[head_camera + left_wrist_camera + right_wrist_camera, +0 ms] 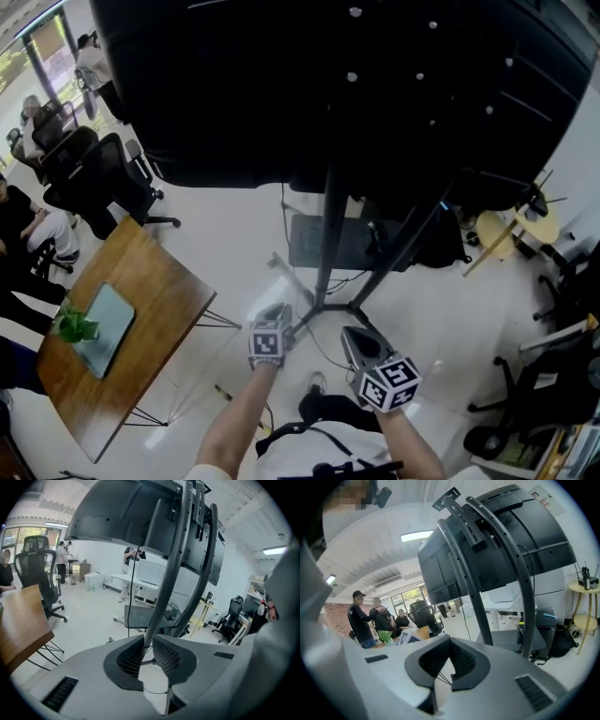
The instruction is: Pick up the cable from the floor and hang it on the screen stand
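The big black screen (pixel 356 84) hangs on a stand of dark slanted poles (pixel 330 234) over a flat base (pixel 328 246). Both grippers are held up in front of the poles. My left gripper (pixel 278 314) is right by a pole (pixel 173 573), and its jaws (pixel 149 654) stand slightly apart with floor showing between the ribbed pads. A thin line that looks like the cable (pixel 153 693) crosses low in that gap without being pressed. My right gripper (pixel 352 334) is shut (pixel 449 666), and thin dark cable strands (pixel 443 679) come out where its pads meet.
A wooden table (pixel 141 281) carrying a tablet and a green plant stands at the left. Black office chairs (pixel 103 178) and seated people are beyond it. A yellow stool (pixel 497 234) and another chair (pixel 534 394) are at the right. Loose cables lie by the stand's base.
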The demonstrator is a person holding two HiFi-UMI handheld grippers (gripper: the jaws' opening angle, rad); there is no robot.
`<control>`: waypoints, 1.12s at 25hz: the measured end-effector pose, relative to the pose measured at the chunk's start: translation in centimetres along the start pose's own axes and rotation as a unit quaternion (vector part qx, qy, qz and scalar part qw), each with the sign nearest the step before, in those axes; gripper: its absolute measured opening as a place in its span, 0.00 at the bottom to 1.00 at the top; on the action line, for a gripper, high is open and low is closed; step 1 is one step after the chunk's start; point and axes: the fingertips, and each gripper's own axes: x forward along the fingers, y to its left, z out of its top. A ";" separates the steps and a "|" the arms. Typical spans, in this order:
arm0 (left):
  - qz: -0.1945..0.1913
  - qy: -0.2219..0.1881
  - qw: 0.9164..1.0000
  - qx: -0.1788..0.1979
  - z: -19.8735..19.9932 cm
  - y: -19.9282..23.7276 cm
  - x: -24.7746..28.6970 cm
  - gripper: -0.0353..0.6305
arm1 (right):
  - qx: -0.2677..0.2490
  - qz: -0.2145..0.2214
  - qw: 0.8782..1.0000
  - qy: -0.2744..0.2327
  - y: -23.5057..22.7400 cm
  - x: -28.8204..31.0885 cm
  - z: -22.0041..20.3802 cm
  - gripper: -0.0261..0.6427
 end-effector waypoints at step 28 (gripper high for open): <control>0.058 0.120 0.991 -0.008 -4.7 8.1 25.9 0.25 | 0.056 -0.025 0.998 0.019 -11.6 6.8 -3.0 0.05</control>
